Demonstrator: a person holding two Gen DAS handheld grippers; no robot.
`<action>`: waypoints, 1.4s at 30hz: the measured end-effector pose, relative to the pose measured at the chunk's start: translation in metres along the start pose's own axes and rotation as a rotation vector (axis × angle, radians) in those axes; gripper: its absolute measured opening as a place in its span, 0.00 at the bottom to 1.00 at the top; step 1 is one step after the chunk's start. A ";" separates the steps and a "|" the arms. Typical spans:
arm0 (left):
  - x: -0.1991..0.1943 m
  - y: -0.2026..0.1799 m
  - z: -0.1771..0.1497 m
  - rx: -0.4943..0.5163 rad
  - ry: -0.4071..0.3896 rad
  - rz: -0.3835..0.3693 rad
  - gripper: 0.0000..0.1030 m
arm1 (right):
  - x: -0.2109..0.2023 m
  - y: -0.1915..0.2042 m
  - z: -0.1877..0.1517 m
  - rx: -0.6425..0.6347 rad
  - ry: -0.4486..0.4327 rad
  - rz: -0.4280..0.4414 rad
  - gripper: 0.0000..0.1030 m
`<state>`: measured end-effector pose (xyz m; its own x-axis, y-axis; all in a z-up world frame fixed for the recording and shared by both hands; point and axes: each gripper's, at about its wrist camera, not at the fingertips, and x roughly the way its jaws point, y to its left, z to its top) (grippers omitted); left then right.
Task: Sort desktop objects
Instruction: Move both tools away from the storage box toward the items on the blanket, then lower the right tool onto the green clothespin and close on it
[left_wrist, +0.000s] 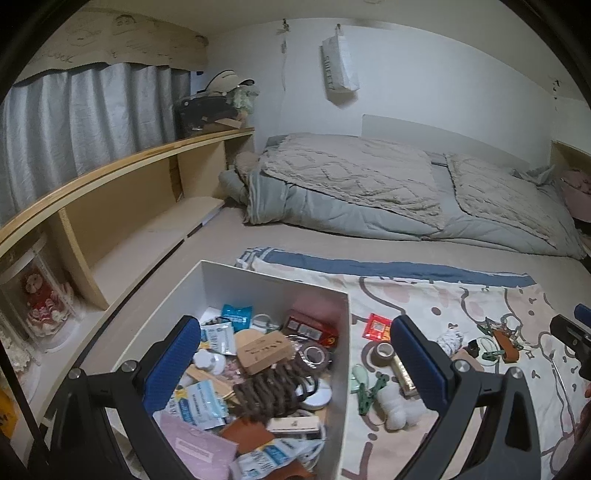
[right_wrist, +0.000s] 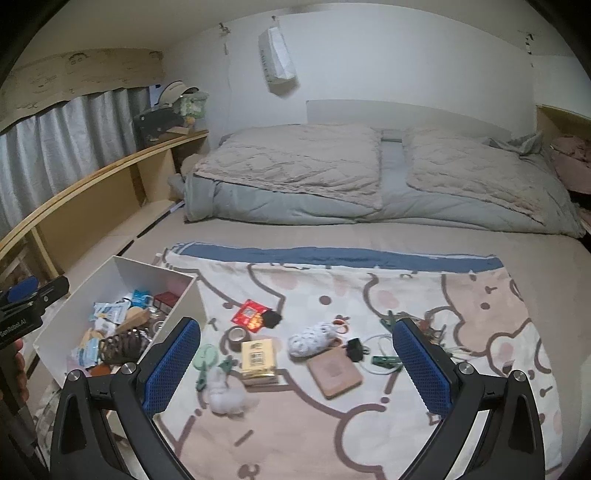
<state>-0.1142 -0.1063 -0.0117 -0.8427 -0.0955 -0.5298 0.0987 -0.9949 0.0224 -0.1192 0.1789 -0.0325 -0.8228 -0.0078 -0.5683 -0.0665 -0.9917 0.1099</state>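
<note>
We see the left gripper (left_wrist: 301, 363) held wide apart and empty above the near right wall of a white box (left_wrist: 343, 369), so that one blue pad (left_wrist: 173, 363) hangs over the box's contents and the other over the patterned cloth (left_wrist: 461, 295). The box sits at the left edge of that cloth on a bed and is already full of small things: a brown coiled hair tie (left_wrist: 266, 391), a wooden block (left_wrist: 264, 350), a roll of brown tape (left_wrist: 316, 356), a red packet (left_wrist: 314, 326), blue and white sachets (left_wrist: 201, 408) and a pink pouch (left_wrist: 195, 446). The right gripper (right_wrist: 295, 363) is also spread open and grasps nothing; it hovers over the near middle of the cloth, where the unsorted things lie. Between its fingers we find a yellow box (right_wrist: 258, 356), a white plush toy (right_wrist: 225, 395) just to its near left, a tape roll (right_wrist: 238, 335) to its far left, a red sachet (right_wrist: 249, 314) beyond that with a black clip (right_wrist: 272, 318) touching it, a white patterned bundle (right_wrist: 314, 338) to the right, and a tan card wallet (right_wrist: 334, 371) nearer to us. A green clothes peg (right_wrist: 386, 360) lies near the right finger, on a white cord (right_wrist: 380, 338). A light green ring (right_wrist: 205, 356) and another green peg (right_wrist: 203, 376) lie near the left finger. Far off, a grey quilt (right_wrist: 295, 199) is folded by the wall.
</note>
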 end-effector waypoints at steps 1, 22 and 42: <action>0.000 -0.004 0.000 0.002 0.000 -0.003 1.00 | 0.000 -0.003 0.000 0.003 0.000 -0.005 1.00; 0.013 -0.062 0.000 0.038 -0.017 -0.079 1.00 | 0.010 -0.065 0.002 0.071 -0.023 -0.153 1.00; 0.054 -0.121 -0.020 0.176 0.065 -0.148 0.96 | 0.072 -0.150 -0.013 0.153 0.135 -0.338 1.00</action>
<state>-0.1610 0.0099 -0.0599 -0.8047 0.0488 -0.5917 -0.1220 -0.9890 0.0843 -0.1605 0.3255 -0.1005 -0.6588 0.2888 -0.6946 -0.4129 -0.9107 0.0130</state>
